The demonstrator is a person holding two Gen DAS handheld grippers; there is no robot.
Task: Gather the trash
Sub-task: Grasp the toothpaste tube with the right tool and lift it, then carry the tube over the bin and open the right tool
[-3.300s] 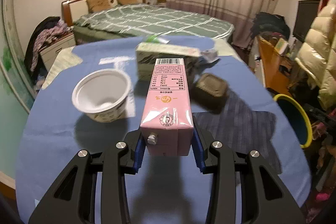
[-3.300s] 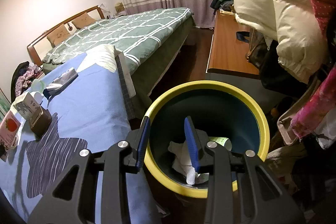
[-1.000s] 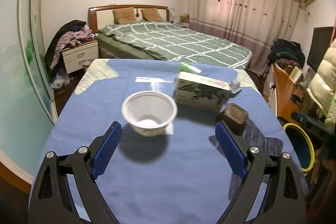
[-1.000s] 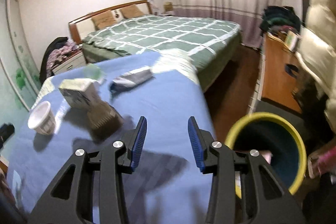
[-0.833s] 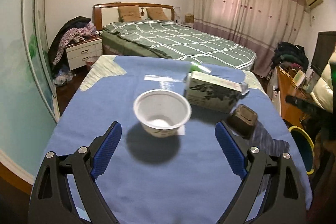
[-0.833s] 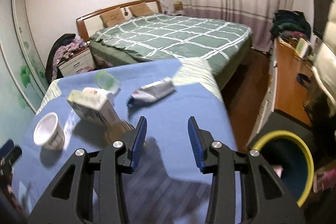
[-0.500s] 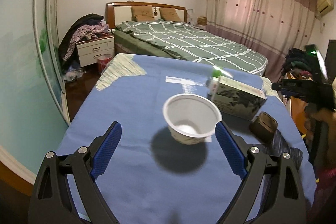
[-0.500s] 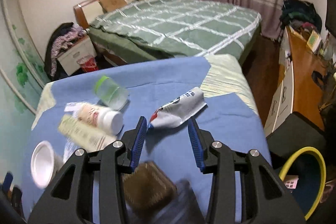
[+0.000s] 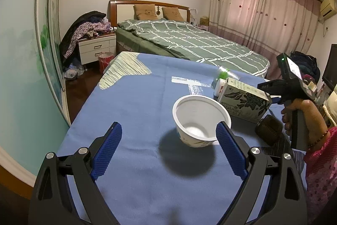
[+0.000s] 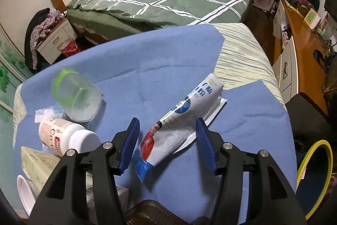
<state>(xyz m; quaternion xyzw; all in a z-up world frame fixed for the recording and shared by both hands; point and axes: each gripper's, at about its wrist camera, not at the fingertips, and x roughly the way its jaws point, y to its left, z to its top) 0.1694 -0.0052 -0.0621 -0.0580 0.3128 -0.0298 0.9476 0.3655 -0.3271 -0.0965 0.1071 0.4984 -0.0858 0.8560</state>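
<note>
Trash lies scattered on the blue-covered counter (image 10: pixel 172 60). Nearest the right claw (image 10: pixel 167 140): a crumpled foil pouch (image 10: pixel 183 119), white with blue and red print, lying slantwise between the blue pads but not touched by them. The jaws are opening, nothing gripped.

Pouch looks light, soft, slick-skinned; it would buckle and could slide out of a shallow pinch. Best hold, I judge: across the fuller middle of its body, pads square to its long axis, not at the flat sealed ends.

Beside it: a clear plastic cup with green rim (image 10: pixel 75 96) on its side, and a white bottle (image 10: pixel 67 137) also on its side. Both are rounded, likely to roll if nudged.

Left claw (image 9: pixel 168 148) spread wide, empty, hovering over the counter. White paper bowl (image 9: pixel 201 120) stands upright just ahead of it, towards its right pad, apart from both pads. Bowl is thin-walled and light; a squeeze across the rim would crush it, so a gentle grip is called for.

Behind the bowl lies a patterned carton (image 9: pixel 244 102), stiffer than the rest. A small brown tray (image 9: pixel 268 129) sits by it.

Yellow-rimmed bin (image 10: pixel 313 180) stands off the counter's right edge.
</note>
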